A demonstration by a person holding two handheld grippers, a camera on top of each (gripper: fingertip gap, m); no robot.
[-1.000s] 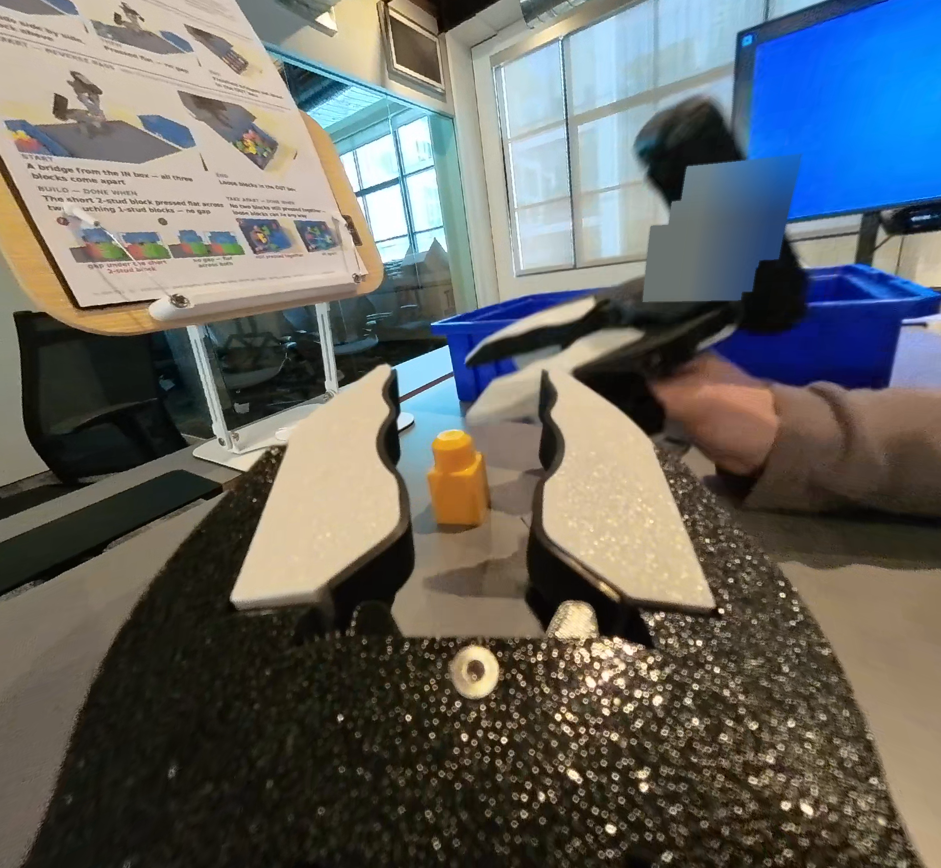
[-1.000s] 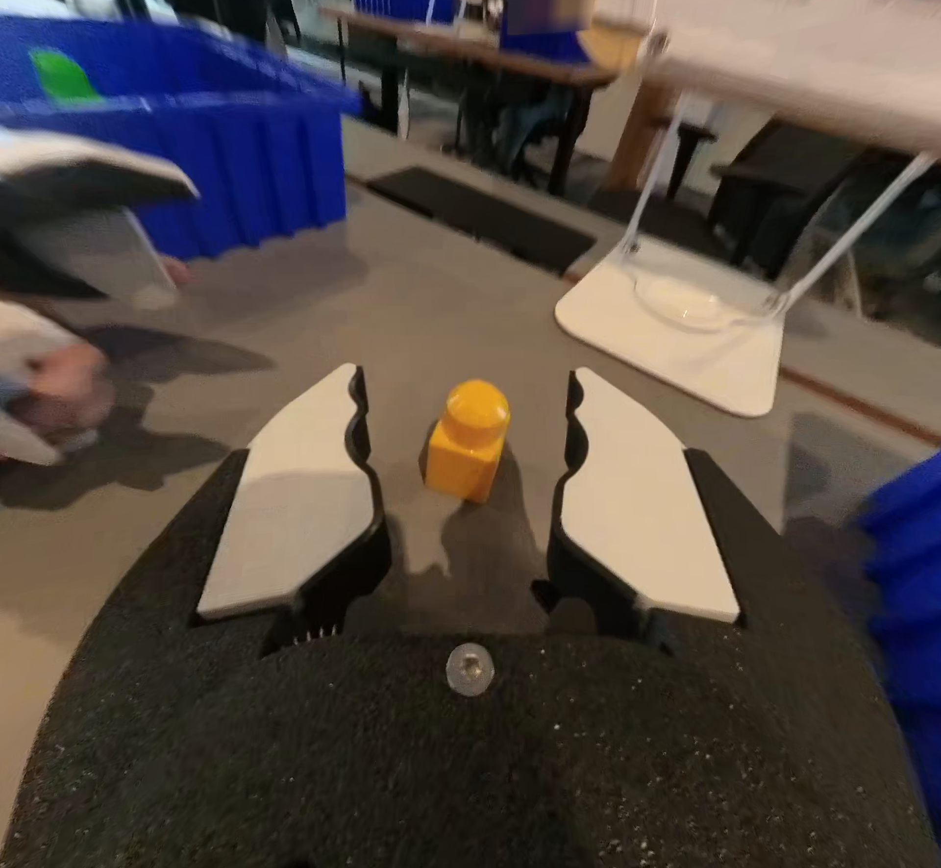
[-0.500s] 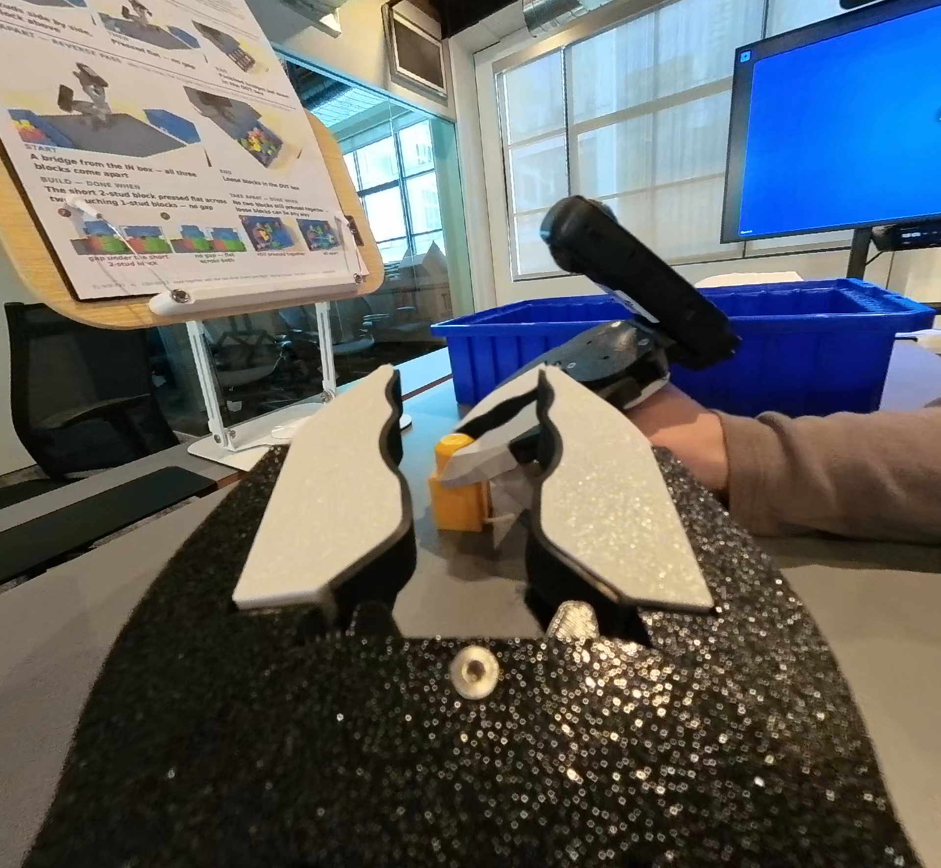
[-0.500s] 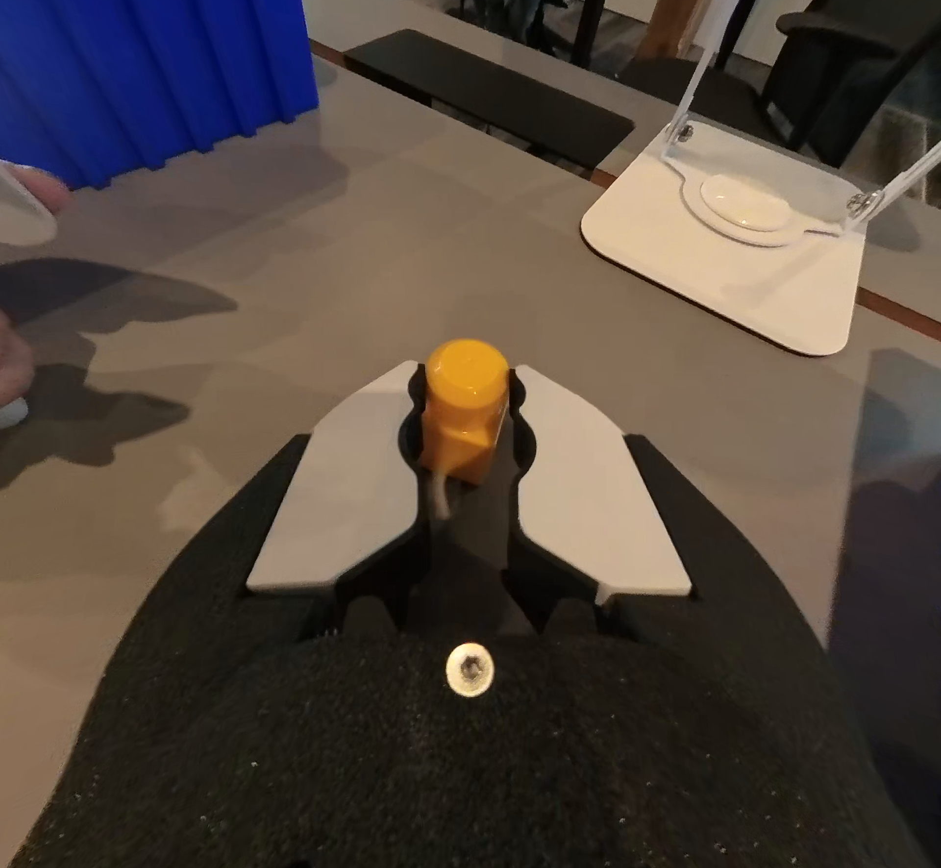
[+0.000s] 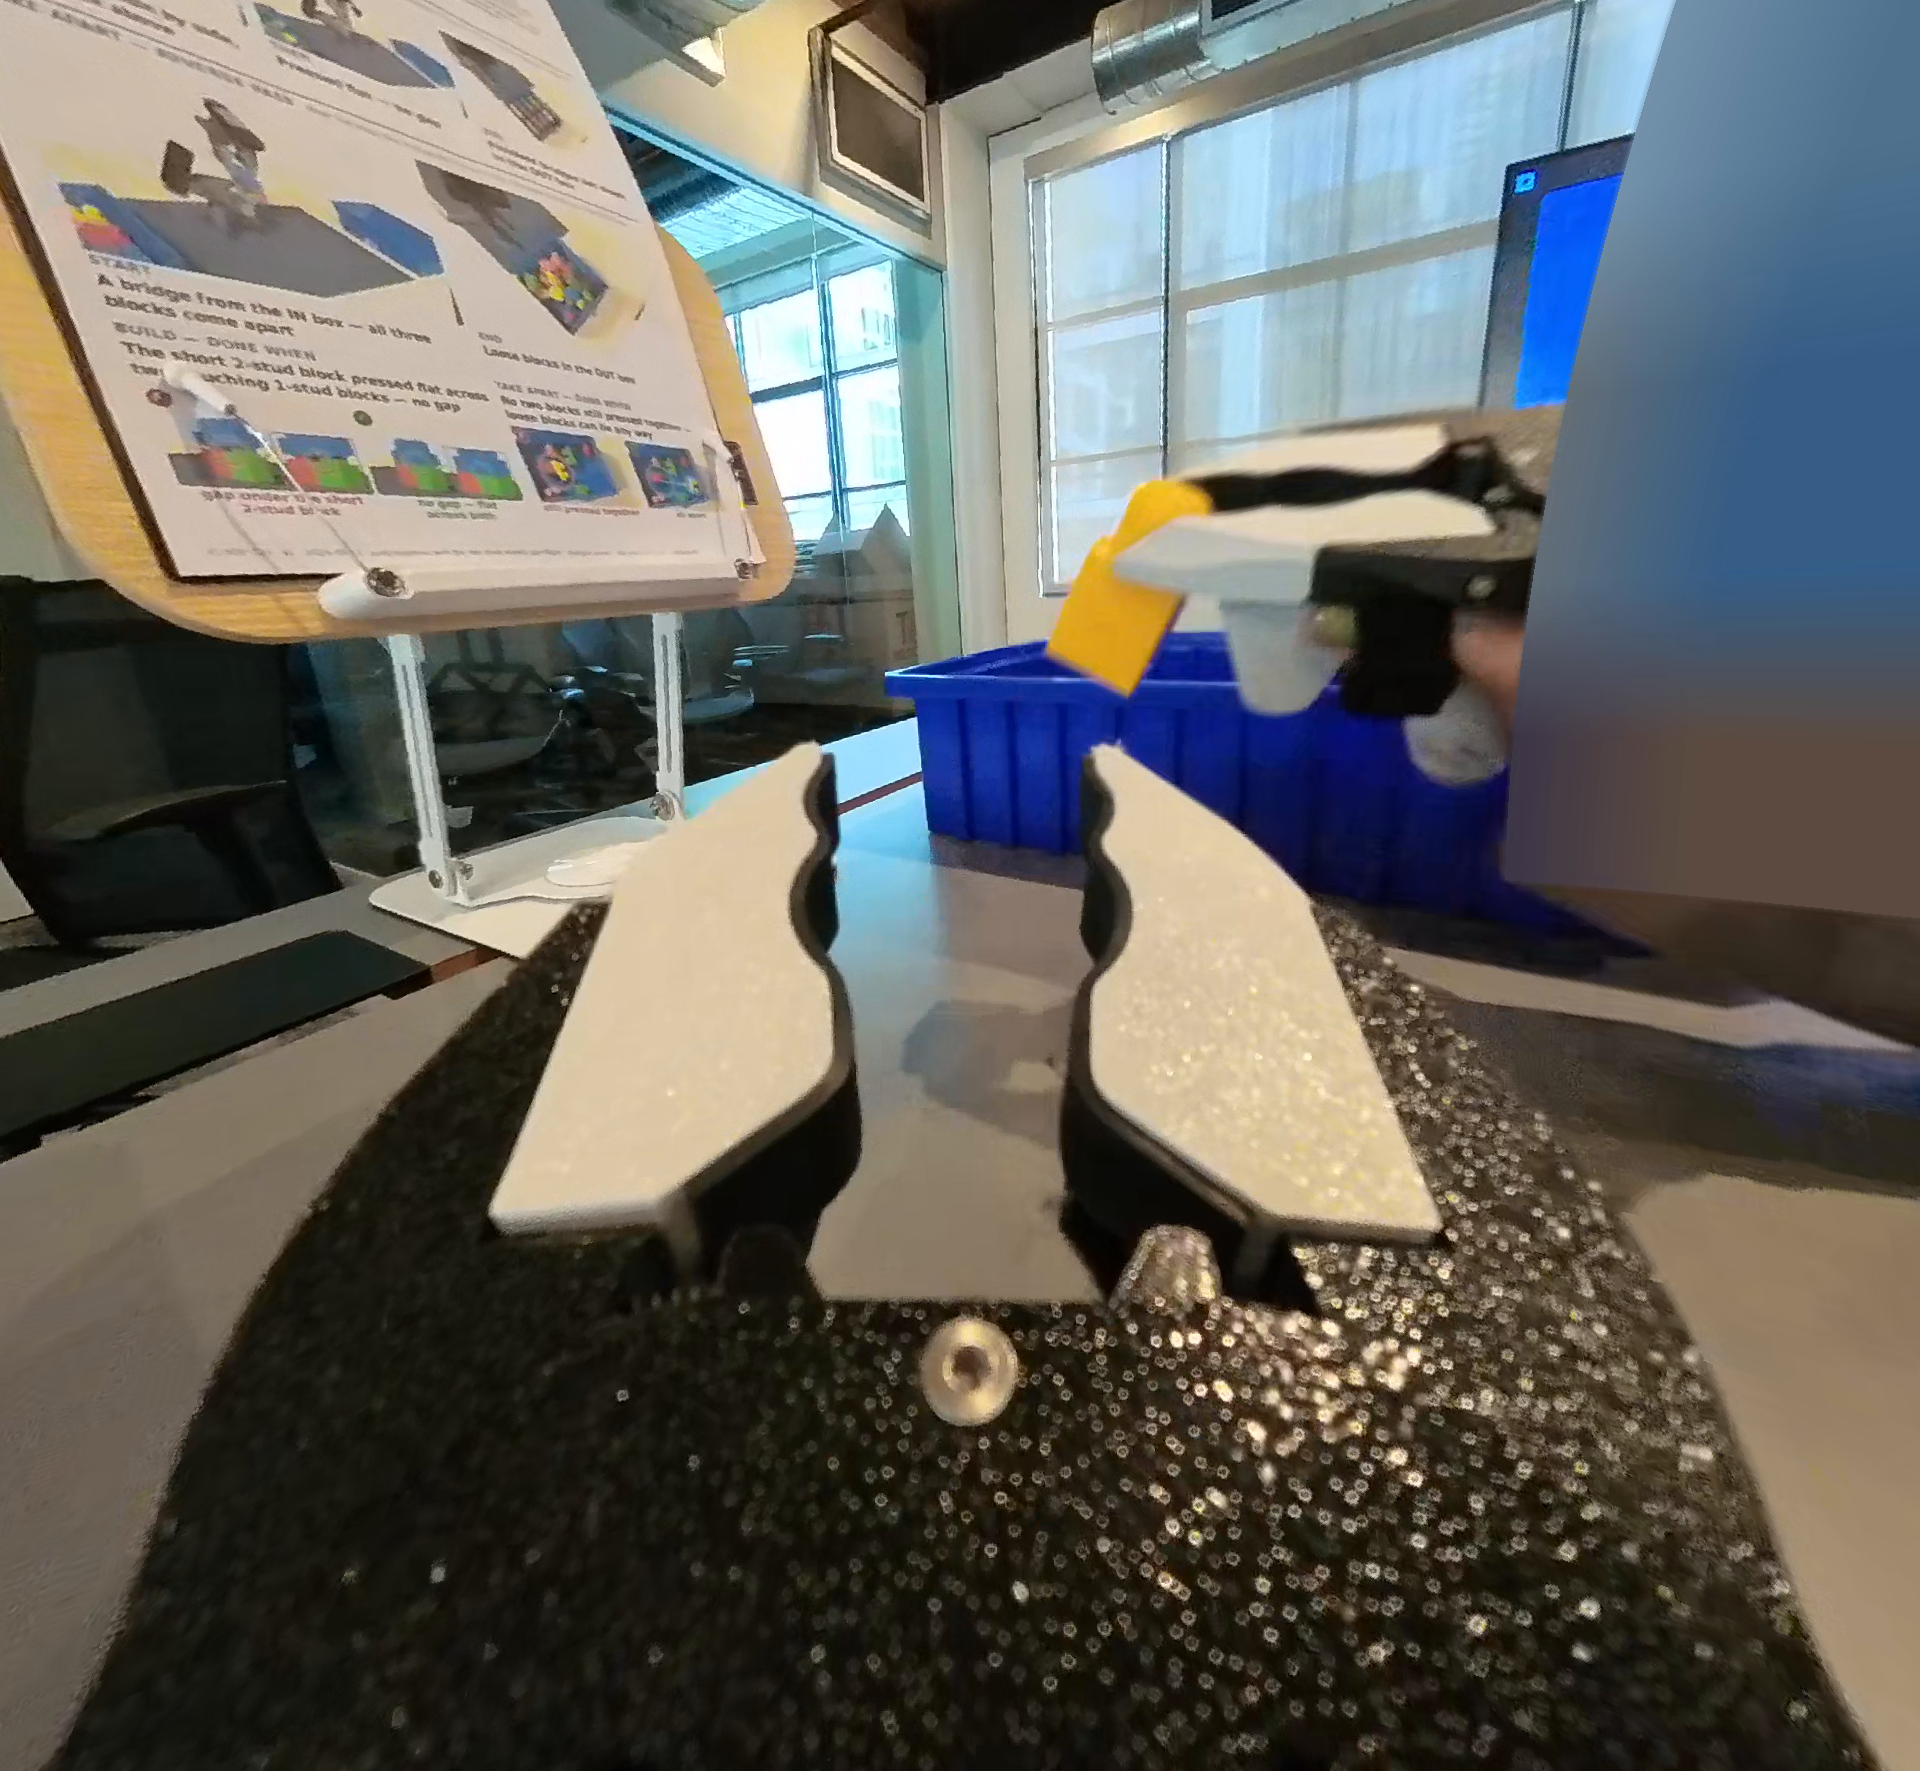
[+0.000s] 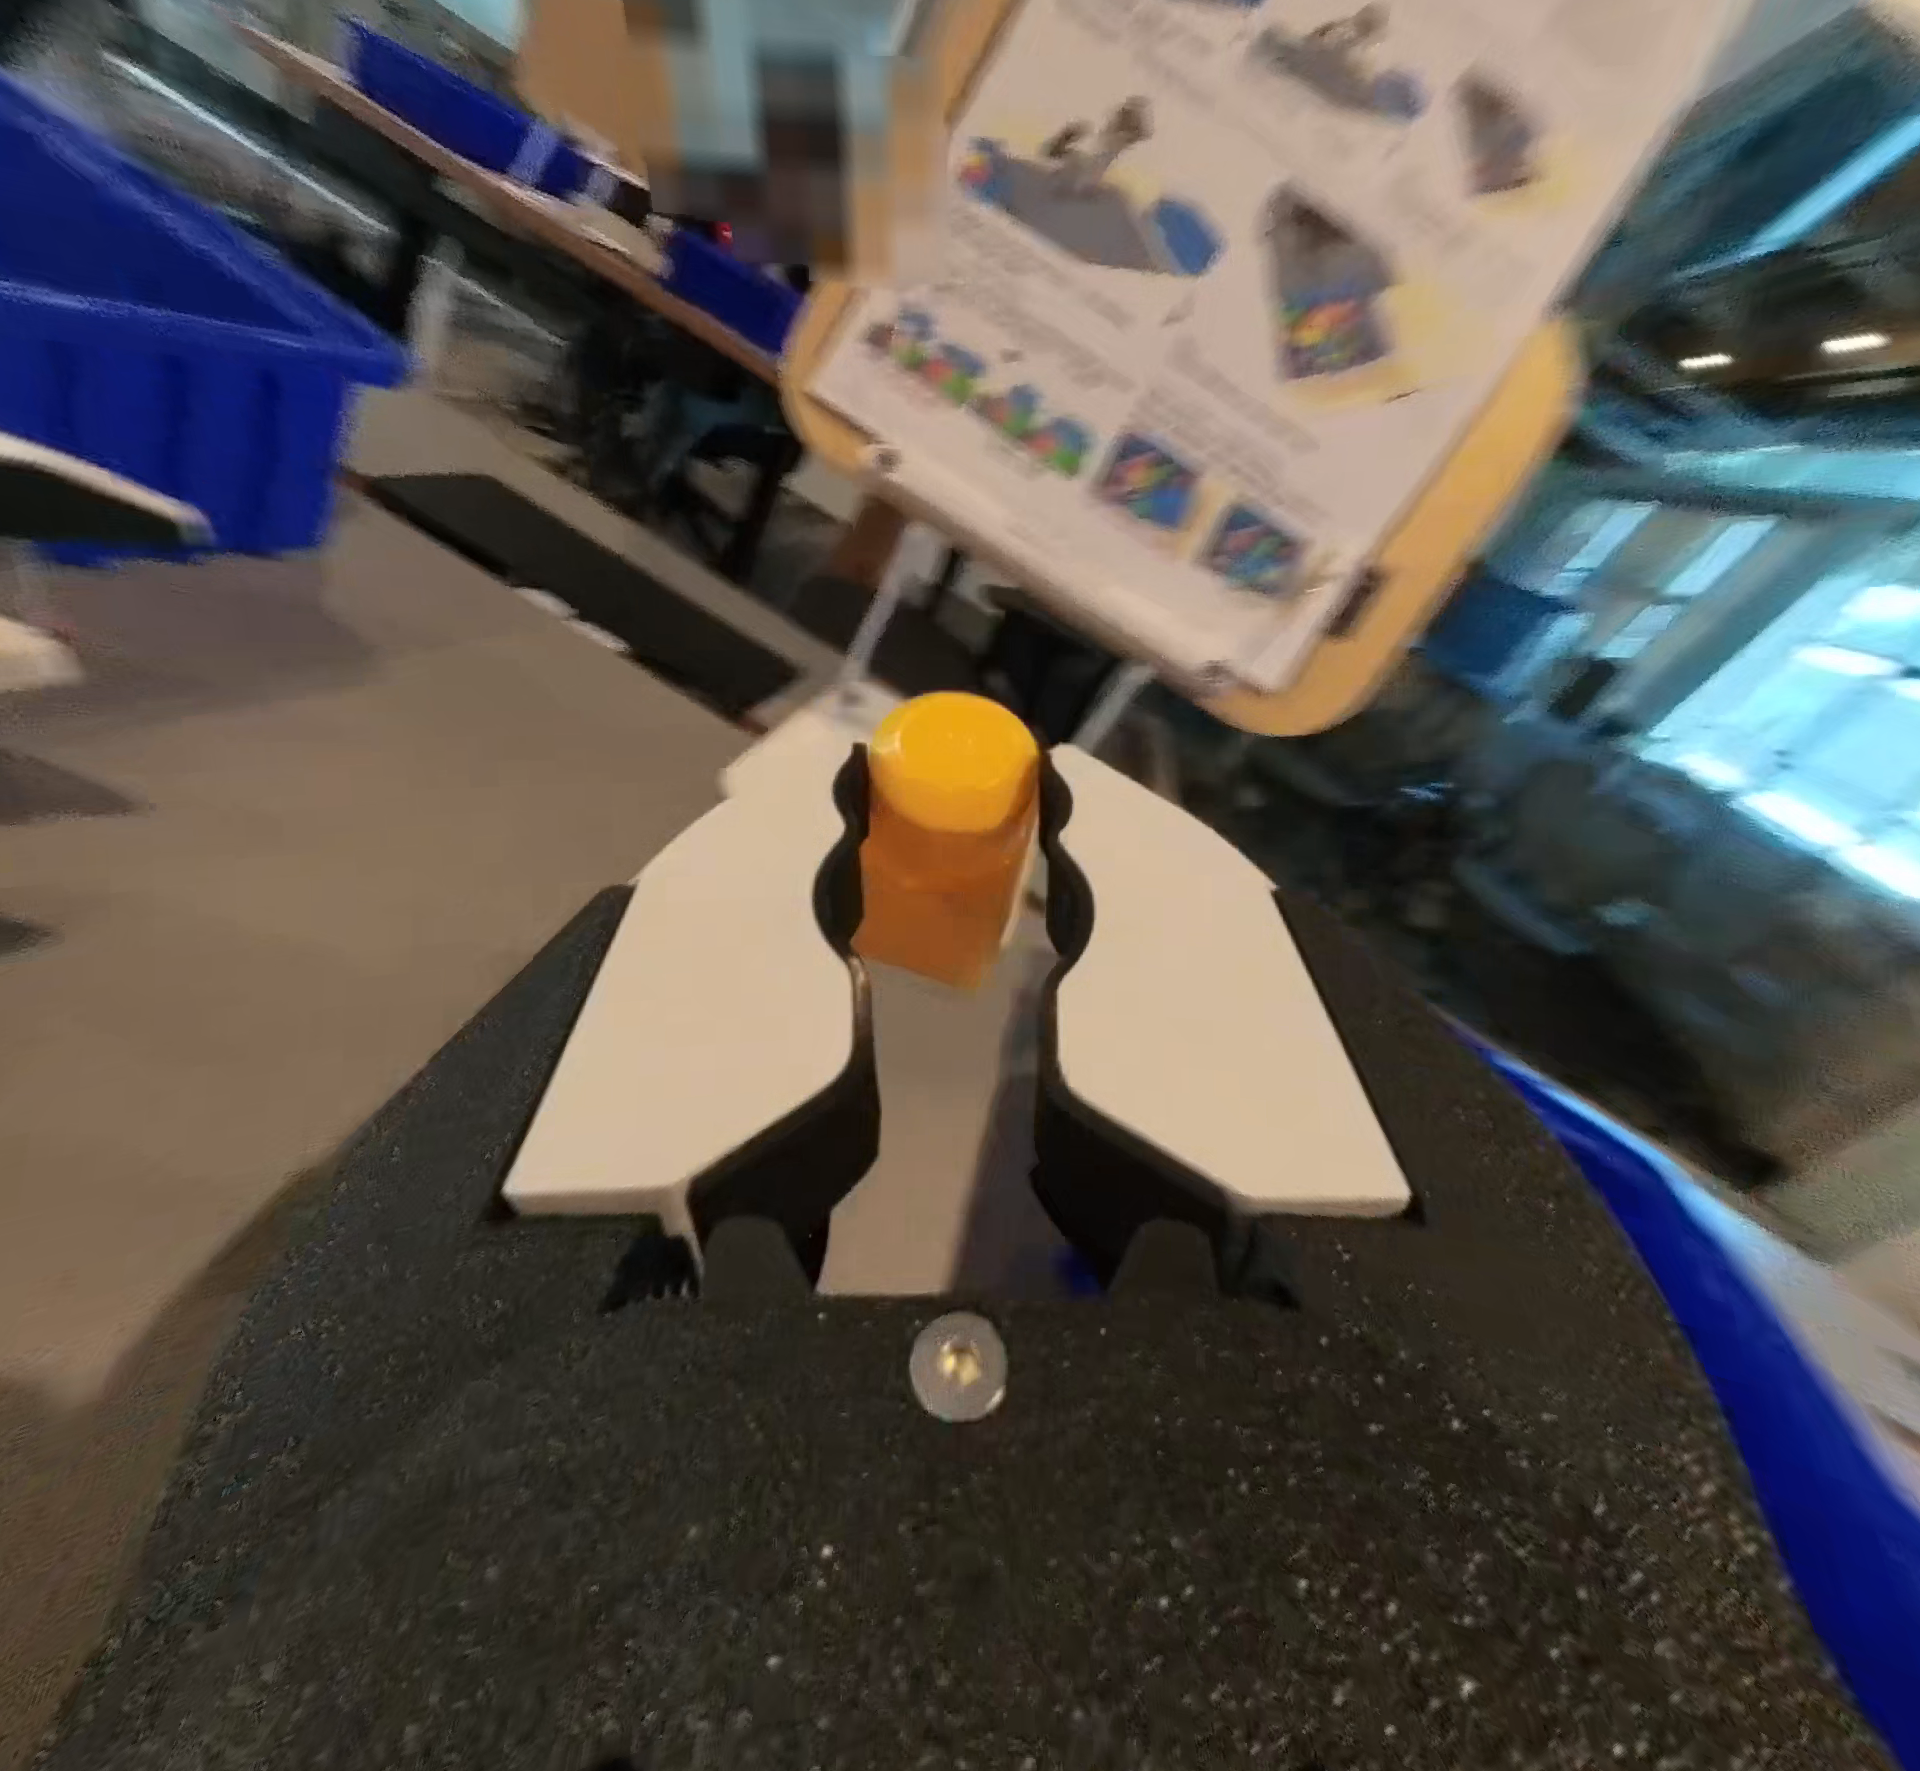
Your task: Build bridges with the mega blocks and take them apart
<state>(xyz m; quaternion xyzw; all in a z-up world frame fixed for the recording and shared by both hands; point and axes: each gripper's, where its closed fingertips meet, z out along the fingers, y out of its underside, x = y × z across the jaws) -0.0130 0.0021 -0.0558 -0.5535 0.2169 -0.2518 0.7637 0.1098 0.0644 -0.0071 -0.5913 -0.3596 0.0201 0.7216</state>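
My right gripper (image 6: 951,791) is shut on a yellow one-stud block (image 6: 945,864) and holds it in the air, tilted. In the left wrist view the same block (image 5: 1117,609) hangs from the right gripper (image 5: 1169,537) above the near corner of a blue bin (image 5: 1039,745). My left gripper (image 5: 956,786) is open and empty, low over the grey table (image 5: 956,1098), with nothing between its fingers.
An instruction sheet on a wooden board with a white stand (image 5: 312,267) stands at the left back; it also shows in the right wrist view (image 6: 1247,267). Another blue bin (image 6: 156,371) stands at the left of the right wrist view. A blue edge (image 6: 1766,1358) lies at its lower right.
My right gripper closed on the yellow block on the table, then lifted it up and to the right toward the blue bin. My left gripper stayed open and nearly still.
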